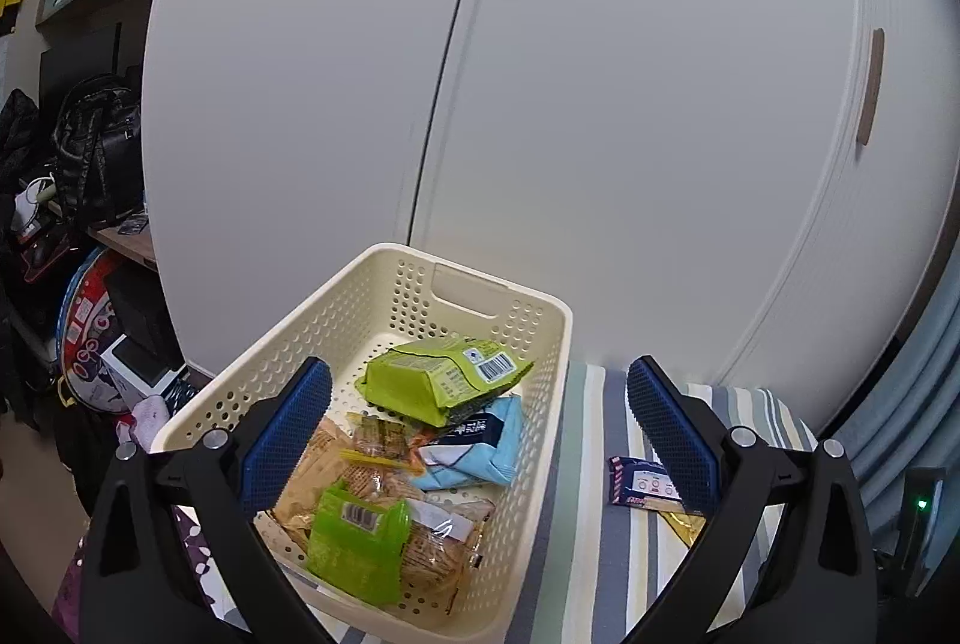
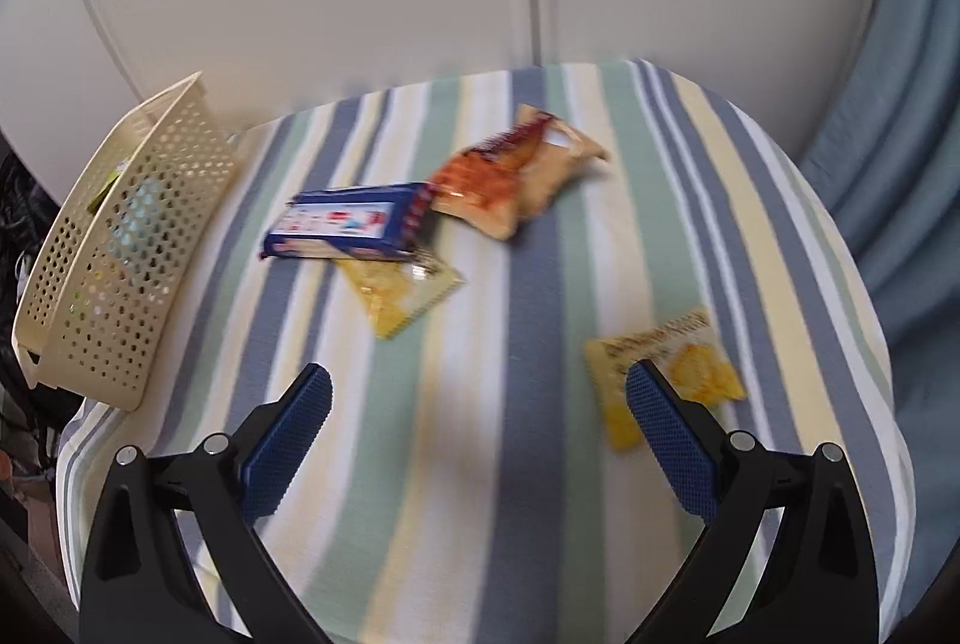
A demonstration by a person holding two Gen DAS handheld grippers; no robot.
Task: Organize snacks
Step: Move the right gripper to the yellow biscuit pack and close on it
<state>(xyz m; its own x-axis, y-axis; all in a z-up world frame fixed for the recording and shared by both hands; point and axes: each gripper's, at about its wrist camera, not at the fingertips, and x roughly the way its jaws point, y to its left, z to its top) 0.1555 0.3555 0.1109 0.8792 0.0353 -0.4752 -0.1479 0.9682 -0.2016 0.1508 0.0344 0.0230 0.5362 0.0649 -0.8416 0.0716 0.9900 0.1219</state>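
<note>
Two grippers were in play, and both stood with their blue-padded fingers spread wide and nothing between them. The left gripper [image 1: 480, 404] hung over the cream perforated basket [image 1: 558, 344], whose far wall had a cut-out handle. Inside it lay a lime-green packet [image 1: 438, 380] near the far end, a pale blue packet [image 1: 486, 446] just under it, a smaller green packet [image 1: 357, 542] at the near end and several clear-wrapped cracker packs [image 1: 432, 548] heaped below them. The basket sat on a striped cloth [image 1: 588, 536] covering the bench, before white cupboard doors [image 1: 600, 104].

The right gripper [image 2: 480, 404] hovered over the open part of the same striped cloth [image 2: 480, 494]. Beside its right finger lay a yellow snack packet [image 2: 690, 362]. Farther off, a blue box-shaped pack [image 2: 354, 221] rested partly on another yellow packet [image 2: 396, 290], with an orange-and-tan packet [image 2: 510, 176] just beyond. This view was blurred, so no labels could be read. The basket [image 2: 120, 248] stood at the cloth's left edge.
</note>
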